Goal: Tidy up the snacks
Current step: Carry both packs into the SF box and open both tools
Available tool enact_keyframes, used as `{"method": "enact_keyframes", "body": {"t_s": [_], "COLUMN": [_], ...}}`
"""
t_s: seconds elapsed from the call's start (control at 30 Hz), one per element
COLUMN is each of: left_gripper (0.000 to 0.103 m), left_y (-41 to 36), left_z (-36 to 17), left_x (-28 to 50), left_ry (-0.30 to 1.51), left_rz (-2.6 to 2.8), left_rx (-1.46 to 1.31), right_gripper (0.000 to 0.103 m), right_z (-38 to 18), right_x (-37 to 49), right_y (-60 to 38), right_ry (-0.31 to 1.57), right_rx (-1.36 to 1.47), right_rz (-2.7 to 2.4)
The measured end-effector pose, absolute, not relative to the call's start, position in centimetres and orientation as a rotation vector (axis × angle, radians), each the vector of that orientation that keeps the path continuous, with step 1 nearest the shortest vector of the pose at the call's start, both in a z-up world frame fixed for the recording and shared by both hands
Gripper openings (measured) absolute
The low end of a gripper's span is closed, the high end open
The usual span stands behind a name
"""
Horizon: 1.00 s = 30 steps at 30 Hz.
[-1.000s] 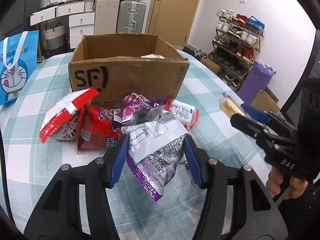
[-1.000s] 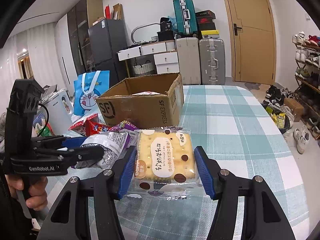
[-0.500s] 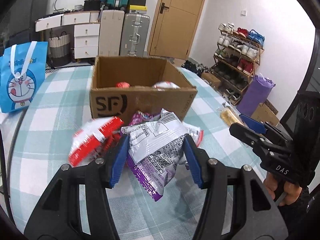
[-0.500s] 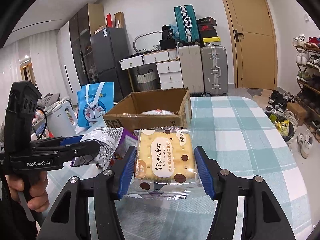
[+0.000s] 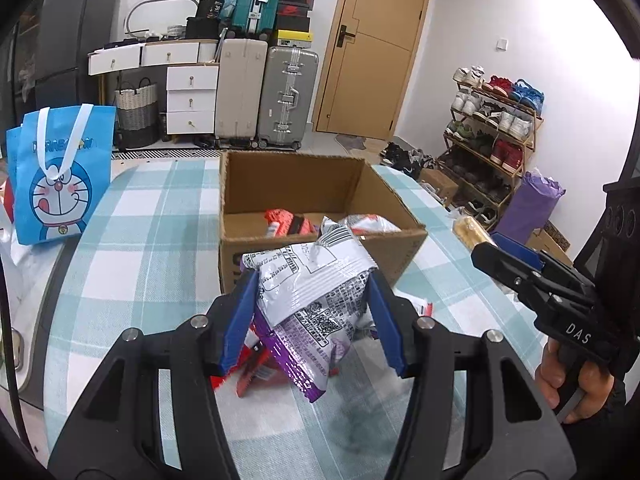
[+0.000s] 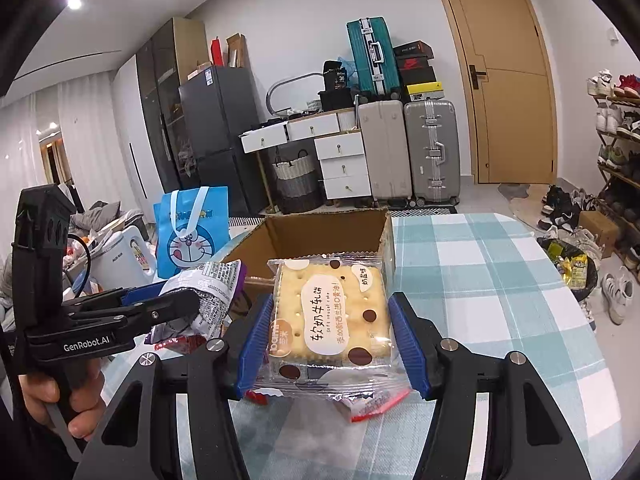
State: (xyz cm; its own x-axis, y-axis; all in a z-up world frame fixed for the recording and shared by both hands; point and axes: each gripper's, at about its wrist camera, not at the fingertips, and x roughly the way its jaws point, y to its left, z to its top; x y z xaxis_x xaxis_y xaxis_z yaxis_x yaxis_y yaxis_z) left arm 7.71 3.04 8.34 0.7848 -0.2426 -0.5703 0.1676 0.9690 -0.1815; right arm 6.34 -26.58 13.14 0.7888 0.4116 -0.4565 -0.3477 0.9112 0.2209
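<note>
A: Status?
B: Purple-silver snack bag (image 5: 312, 292) pinched in left gripper (image 5: 312, 300) fingers, cracker pack (image 6: 330, 312) pinched in right gripper (image 6: 332, 328), both hovering before the cardboard box (image 5: 248, 184).
A: Remaining?
B: Some packets boxed already; red packets (image 5: 252, 364) left on the worktop (image 5: 132, 248).

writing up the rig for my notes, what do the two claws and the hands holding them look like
Both claws, left claw and right claw, are matte black plastic frames with silver bolts and ribbed blue pads. The left one's side reads GenRobot.AI, the right one's reads DAS. Each hand grips a black pistol-style handle; a dark sleeve shows.
</note>
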Motion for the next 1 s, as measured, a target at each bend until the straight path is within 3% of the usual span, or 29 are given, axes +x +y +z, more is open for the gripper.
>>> {"method": "enact_keyframes", "body": {"t_s": [1.0], "left_gripper": [0.053], "left_y": [1.0], "left_z": [8.4], "left_x": [18.6], "left_ry": [0.614], "left_rz": [-0.111], "left_rx": [-0.06], "right_gripper": [0.059], "right_z": [12.1], "right_x": [14.7], "right_y": [-22.9], "right_ry": [0.573], "right_rx": [0.157], "right_rz": [0.443]}}
